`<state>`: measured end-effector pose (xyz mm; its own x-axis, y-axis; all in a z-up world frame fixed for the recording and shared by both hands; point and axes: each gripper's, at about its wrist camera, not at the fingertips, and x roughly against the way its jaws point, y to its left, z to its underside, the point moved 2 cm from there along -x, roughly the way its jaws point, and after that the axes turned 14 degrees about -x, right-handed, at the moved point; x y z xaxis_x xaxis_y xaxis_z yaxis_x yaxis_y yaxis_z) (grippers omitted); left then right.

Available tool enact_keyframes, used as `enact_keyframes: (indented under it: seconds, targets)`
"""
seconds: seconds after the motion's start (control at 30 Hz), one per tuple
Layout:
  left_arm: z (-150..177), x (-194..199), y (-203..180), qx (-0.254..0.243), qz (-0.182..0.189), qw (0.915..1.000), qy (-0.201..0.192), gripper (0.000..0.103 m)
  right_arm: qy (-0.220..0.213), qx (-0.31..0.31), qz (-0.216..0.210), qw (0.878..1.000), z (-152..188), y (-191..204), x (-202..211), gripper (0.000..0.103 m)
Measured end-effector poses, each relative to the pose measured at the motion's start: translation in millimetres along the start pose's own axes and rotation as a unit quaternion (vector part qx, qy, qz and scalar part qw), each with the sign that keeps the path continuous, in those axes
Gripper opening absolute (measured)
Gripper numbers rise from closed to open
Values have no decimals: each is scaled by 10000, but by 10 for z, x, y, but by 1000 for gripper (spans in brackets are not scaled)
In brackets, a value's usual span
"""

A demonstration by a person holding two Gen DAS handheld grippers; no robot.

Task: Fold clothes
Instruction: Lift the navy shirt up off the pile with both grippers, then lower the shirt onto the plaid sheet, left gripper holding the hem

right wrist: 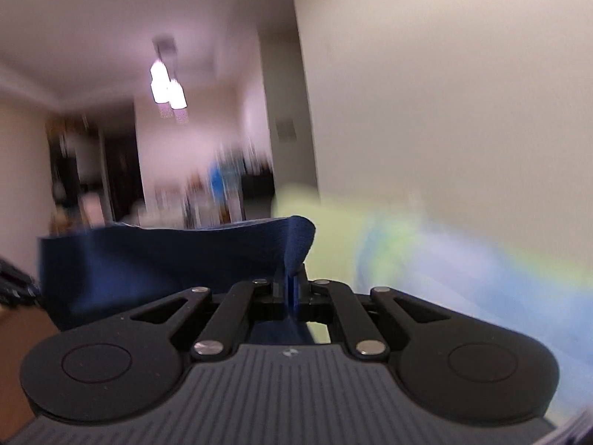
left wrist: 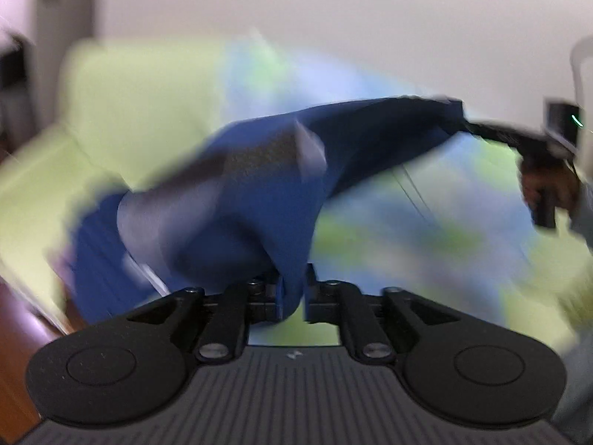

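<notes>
A dark blue garment (left wrist: pixel 259 193) hangs in the air, stretched between both grippers, with a pale grey patch on its left side. My left gripper (left wrist: pixel 292 293) is shut on a bunched fold of it at the bottom of the left wrist view. The right gripper (left wrist: pixel 470 126) pinches the garment's far corner at the right of that view, held by a hand (left wrist: pixel 548 185). In the right wrist view my right gripper (right wrist: pixel 292 289) is shut on the blue garment (right wrist: pixel 159 263), which spreads to the left. Both views are blurred by motion.
Under the garment lies a bed (left wrist: pixel 129 111) with a green and light blue cover (right wrist: pixel 444 259). A white wall (left wrist: pixel 333 7) stands behind it. Brown floor (left wrist: pixel 15 352) shows at the lower left. A doorway with a ceiling lamp (right wrist: pixel 166 85) opens to another room.
</notes>
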<state>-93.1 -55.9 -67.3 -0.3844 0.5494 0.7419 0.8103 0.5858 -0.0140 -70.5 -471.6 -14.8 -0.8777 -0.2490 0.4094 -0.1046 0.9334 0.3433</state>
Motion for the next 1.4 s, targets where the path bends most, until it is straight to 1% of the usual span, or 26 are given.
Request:
enact_keyframes:
  seconds: [0.03,0.07,0.1,0.13,0.17,0.2,0.23,0.27,0.3,0.33,0.47,0.57,0.63,0.7,0.8,0.87,0.93,1.0,1.1,1.17,1.2,1.27,1.3,1.33,1.37,1.4]
  targets:
    - [168,-128,-150,-12,183,9994,302,17,575,-141,462,9972,358,-238,148,5]
    - [352,-273,-296,-8,331,9971,691,17,1161,-285,932,9884,724,-480,302,5]
    - [502,-399,-405,-4,423,9938,1033,17,1396,-353,1187,9824,885,-595,345,5]
    - [586,-469,-460,-14,483,9914,1219,17,1775,-578,1644,9686,1186,-738,477,5]
    - [654,-539,-511,-41,508,9893,1368,17,2154,-808,2105,9501,1494,-881,617,5]
    - [701,-614,-564,-68,508,9877,1478,20,2235,-937,2223,9444,1608,-895,691,5]
    - [746,-708,-618,-157,445,9862,1590,34,2258,-1098,2278,9408,1732,-876,776,7]
    - [796,-839,-695,-371,307,9837,1730,39,2278,-1261,2330,9370,1857,-856,862,8]
    - [805,-958,-766,-555,203,9817,1809,45,2298,-1423,2382,9329,1982,-835,948,14]
    - [834,-1090,-843,-795,120,9793,1855,45,2277,-1490,2392,9321,2053,-808,970,23]
    - [1187,-1683,-1360,-1934,0,9612,1969,47,2298,-1656,2325,9304,2415,-678,916,31]
    - [1417,-1951,-1739,-2344,-149,9503,2046,49,2260,-1819,2289,9292,2605,-692,882,31]
    - [1495,-2120,-1918,-2343,-370,9486,2095,49,2241,-2150,2177,9253,2757,-748,904,31]
    - [1530,-2222,-1950,-1979,-712,9522,2217,49,2255,-2206,2077,9259,2875,-723,856,32]
    - [1582,-2333,-1906,-1203,-1202,9549,2436,49,2411,-1745,2009,9333,3044,-818,764,39]
    - [1642,-2349,-1890,-498,-1297,9585,2490,50,2510,-1404,1897,9388,3109,-945,739,41]
    - [1687,-2344,-1846,204,-1387,9611,2380,50,2592,-1069,1779,9433,3166,-1091,717,42]
    - [1732,-2340,-1803,904,-1471,9588,2257,50,2634,-828,1718,9457,3180,-1204,690,42]
    - [1799,-2334,-1737,1945,-1581,9461,2051,48,2682,-485,1545,9496,3204,-1436,722,46]
    - [1852,-2306,-1685,2535,-1473,9400,1746,29,2700,-451,1496,9501,3225,-1517,734,46]
    - [1883,-2317,-1680,2645,-1409,9387,1701,1,2708,-440,1472,9503,3241,-1553,738,47]
    - [1918,-2339,-1724,2520,-1463,9408,1728,1,2721,-427,1464,9501,3270,-1581,733,47]
    - [1916,-2341,-1780,2254,-1648,9435,1787,2,2712,-401,1452,9507,3300,-1598,722,48]
    - [1906,-2346,-1879,1748,-1988,9448,1930,2,2694,-319,1429,9518,3324,-1606,700,48]
    - [1904,-2350,-1948,1385,-2220,9435,2034,2,2675,-235,1405,9530,3348,-1613,677,48]
    - [1913,-2343,-1967,1291,-2274,9431,2056,3,2657,-152,1405,9537,3361,-1614,661,48]
